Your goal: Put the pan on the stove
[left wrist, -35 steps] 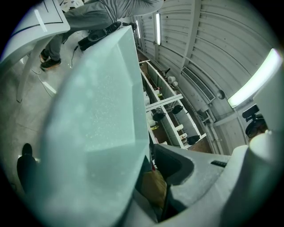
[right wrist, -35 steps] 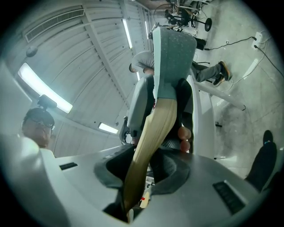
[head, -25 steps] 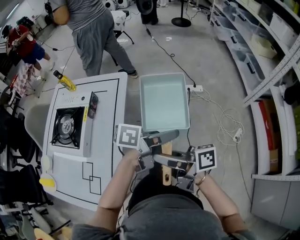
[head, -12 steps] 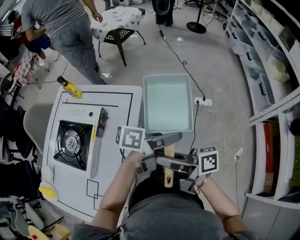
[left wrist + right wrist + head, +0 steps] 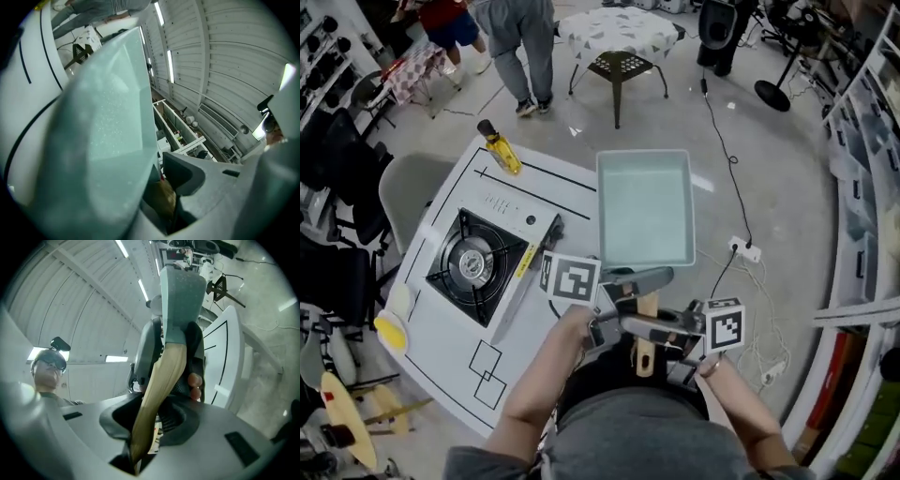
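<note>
Carrying is the step in hand, by my reading: the pan is up in the air, reaching out ahead of both grippers, with its pale rectangular body beyond their jaws and its wooden handle running back between them. The left gripper is clamped across the handle's grey neck, close up against the pan body; its own view is filled by the pan's wall just ahead of the jaws, with a bit of brown handle caught between them. The right gripper sits just behind the left one and is closed on the wooden part, which its view shows rising from between the jaws toward the pan. The stove lies off to the left of the left gripper, well apart from the pan and lower, on the white table; its burner ring is bare. A yellow oil bottle lies beyond the stove, farther from the grippers. The pan seems not yet over the burner, so the placing is still to do. The next move calls for swinging both grippers leftward together, holding the pan level, until its body is centred above the burner, then lowering it squarely onto the supports before either grip lets go.
</note>
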